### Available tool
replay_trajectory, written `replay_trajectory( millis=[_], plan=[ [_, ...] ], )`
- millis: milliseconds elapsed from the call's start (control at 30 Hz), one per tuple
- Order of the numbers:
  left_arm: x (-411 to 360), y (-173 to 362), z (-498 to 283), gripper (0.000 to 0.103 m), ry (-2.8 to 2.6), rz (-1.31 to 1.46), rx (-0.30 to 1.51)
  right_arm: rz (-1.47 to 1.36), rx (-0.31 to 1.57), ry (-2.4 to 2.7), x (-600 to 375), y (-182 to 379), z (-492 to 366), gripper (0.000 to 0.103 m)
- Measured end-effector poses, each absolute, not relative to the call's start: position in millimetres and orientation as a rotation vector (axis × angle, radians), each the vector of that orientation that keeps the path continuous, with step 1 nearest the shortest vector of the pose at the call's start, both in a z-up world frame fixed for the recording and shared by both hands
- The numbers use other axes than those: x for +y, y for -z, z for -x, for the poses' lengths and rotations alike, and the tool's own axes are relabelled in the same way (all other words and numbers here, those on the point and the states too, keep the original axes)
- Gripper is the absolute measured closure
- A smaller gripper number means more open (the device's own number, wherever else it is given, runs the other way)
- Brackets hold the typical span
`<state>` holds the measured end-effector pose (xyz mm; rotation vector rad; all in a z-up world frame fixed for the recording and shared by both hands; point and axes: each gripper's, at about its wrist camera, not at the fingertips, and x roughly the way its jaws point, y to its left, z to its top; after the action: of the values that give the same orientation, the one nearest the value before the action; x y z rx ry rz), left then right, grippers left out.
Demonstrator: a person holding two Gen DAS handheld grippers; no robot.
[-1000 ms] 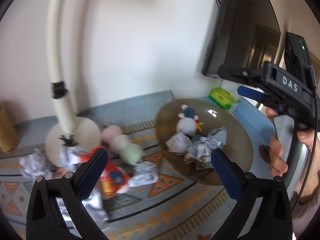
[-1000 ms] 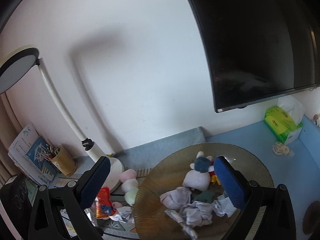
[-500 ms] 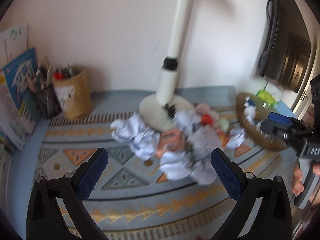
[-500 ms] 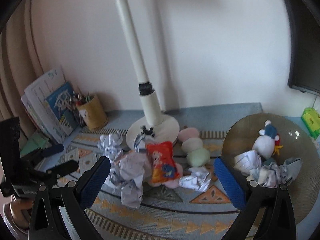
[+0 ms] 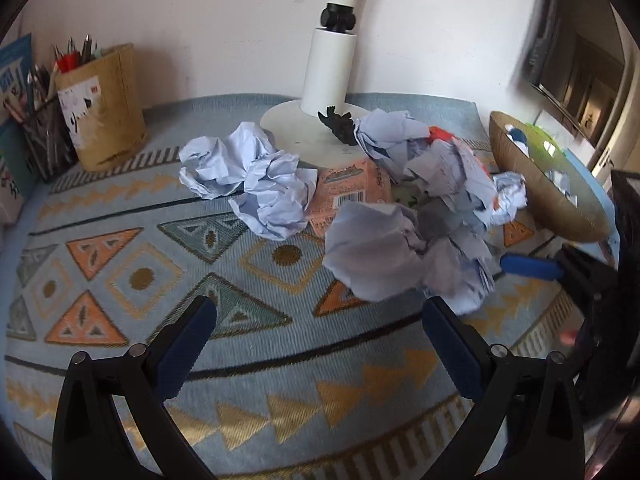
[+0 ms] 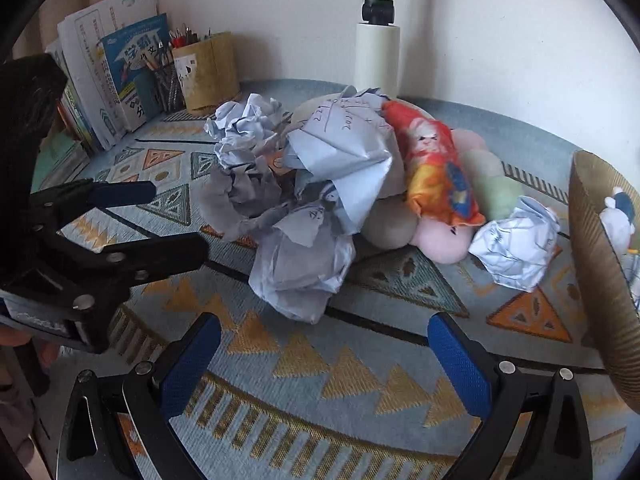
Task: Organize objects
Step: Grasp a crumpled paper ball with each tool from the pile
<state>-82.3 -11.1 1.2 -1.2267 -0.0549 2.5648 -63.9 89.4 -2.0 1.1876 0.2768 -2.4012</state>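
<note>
Hovering low over mat point(image 5: 120, 280): left gripper point(image 5: 320, 316), right gripper point(image 6: 324, 332), jaws spread, facing paper pile point(image 6: 304, 200).

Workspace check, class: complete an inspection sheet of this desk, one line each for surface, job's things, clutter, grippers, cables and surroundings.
Surface: patterned mat.
Job's things: crumpled paper balls heaped with a snack packet and plush toy; woven basket holds a toy.
Clutter: pen holder, books.
Grippers: left gripper and right gripper open, empty.
Cables: nothing seen.
Surroundings: lamp base, white wall.
</note>
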Motion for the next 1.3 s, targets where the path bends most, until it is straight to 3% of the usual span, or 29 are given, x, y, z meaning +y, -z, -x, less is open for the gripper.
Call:
replay_trajectory(
  millis=[300,433,600,733,967,1200,1267,1300],
  plan=[
    [-6,6,106,0.0,-2.552,1.18,-0.192,-1.203,0.131,2.414,87,2,84,0.0],
    [-16,10,112,0.001,-2.531,1.178,-0.336,-1.193,0.072,2.408,92,0,85,0.0],
    [-1,9,113,0.0,-2.578,1.225,-0.212,-1.195,0.058,2.427,94,-1,84,0.0],
    [-11,9,115,0.001,-2.562,1.201,-0.301,-1.187,0.016,2.431,100,-3,83,0.004],
    [-7,10,116,0.001,-2.576,1.218,-0.258,-1.177,0.027,2.427,98,-4,81,0.01],
    [-8,10,118,0.001,-2.572,1.213,-0.27,-1.156,0.093,2.395,87,-5,77,0.02],
    [-6,11,118,0.002,-2.576,1.216,-0.259,-1.145,0.119,2.387,83,-5,75,0.031],
    [-7,10,118,0.017,-2.597,1.216,-0.256,-1.133,0.133,2.395,82,-7,73,0.051]
  ],
)
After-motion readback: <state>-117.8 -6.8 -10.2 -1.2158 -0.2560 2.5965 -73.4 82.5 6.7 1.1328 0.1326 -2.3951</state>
